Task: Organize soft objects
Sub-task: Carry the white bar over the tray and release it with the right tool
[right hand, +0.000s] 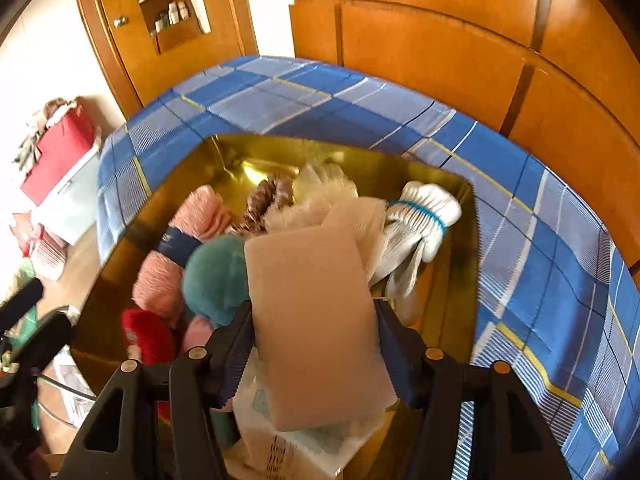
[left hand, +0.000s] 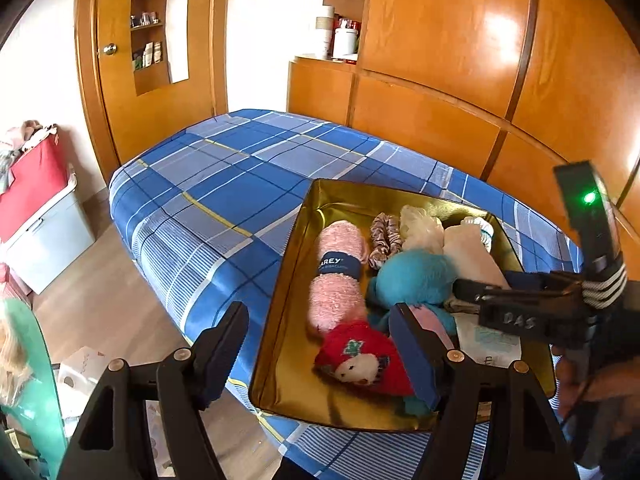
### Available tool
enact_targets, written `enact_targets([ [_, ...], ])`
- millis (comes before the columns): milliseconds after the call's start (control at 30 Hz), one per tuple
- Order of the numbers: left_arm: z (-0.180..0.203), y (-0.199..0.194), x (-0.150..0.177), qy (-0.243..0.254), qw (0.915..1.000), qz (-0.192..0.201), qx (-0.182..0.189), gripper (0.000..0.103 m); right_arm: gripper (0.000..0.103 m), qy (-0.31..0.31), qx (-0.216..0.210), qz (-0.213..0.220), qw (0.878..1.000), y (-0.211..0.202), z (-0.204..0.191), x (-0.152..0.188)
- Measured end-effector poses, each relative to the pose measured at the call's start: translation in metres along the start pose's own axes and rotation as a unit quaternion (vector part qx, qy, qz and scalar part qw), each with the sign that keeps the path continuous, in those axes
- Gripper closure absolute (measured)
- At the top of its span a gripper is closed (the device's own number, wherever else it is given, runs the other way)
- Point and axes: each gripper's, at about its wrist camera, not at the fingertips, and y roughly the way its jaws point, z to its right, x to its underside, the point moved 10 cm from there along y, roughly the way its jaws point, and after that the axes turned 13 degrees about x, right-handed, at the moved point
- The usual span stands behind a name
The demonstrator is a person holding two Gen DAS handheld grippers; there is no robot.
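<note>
Beige sponge point(right hand: 316, 312), long axis away from jaws

**What lies where in my tin**

The tin point(left hand: 280, 300) sits on the bed point(left hand: 224, 184), toward its near corner. Inside, the rolled towel point(left hand: 340, 276) lies along the left wall, the plush toy point(left hand: 416, 276) just right of it, the scrunchie point(left hand: 384, 240) behind that. The glove point(right hand: 420, 216) rests in the far right corner. A foam block point(right hand: 316, 320) lies over the middle, between my right tongs' point(right hand: 316, 356) pads.
</note>
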Motion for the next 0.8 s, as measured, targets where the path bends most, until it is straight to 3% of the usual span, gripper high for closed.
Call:
enact_targets([
  [200, -0.001, -0.002, -0.001, -0.001, 1.0, 0.006, -0.005, 0.021, 0.04, -0.016, 0.004, 0.003, 1.0, -0.001, -0.007, 0.011],
  [333, 0.0, -0.005, -0.002, -0.001, 0.9999, 0.011, -0.006, 0.016, 0.029, -0.016, 0.006, 0.036, 0.999, -0.021, -0.007, 0.01],
  [567, 0.005, -0.015, 0.0, 0.004, 0.9997, 0.022, -0.008, 0.013, 0.029, 0.011, 0.014, 0.078, 0.997, -0.053, 0.003, 0.015],
  [800, 0.017, -0.026, 0.001, 0.014, 0.999, 0.042, -0.009, 0.011, 0.029, 0.054, 0.053, 0.106, 0.991, -0.073, 0.021, 0.036],
])
